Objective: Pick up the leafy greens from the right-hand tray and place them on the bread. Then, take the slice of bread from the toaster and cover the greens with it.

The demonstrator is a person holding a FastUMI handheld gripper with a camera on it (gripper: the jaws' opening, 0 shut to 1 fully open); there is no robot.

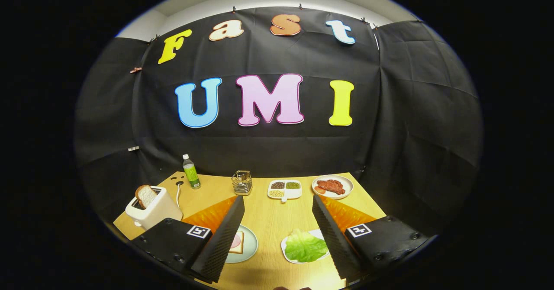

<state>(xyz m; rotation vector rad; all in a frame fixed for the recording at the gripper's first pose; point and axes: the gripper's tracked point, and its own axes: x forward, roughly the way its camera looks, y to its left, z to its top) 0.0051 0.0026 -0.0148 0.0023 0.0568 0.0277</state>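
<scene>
Gripper (277, 233) held level, fingers (225, 233) spread wide apart, nothing btwn them, touching nothing.

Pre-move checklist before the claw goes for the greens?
1. Claw open, nothing held: ok.
2. Leafy greens on their tray, between the fingers, near the right one: ok.
3. Bread on the plate beside the left finger, topping on it: ok.
4. Bread slice upright in toaster: ok.
5. Path to greens free: ok.
6. Greens loose from tray: cannot tell.
</scene>
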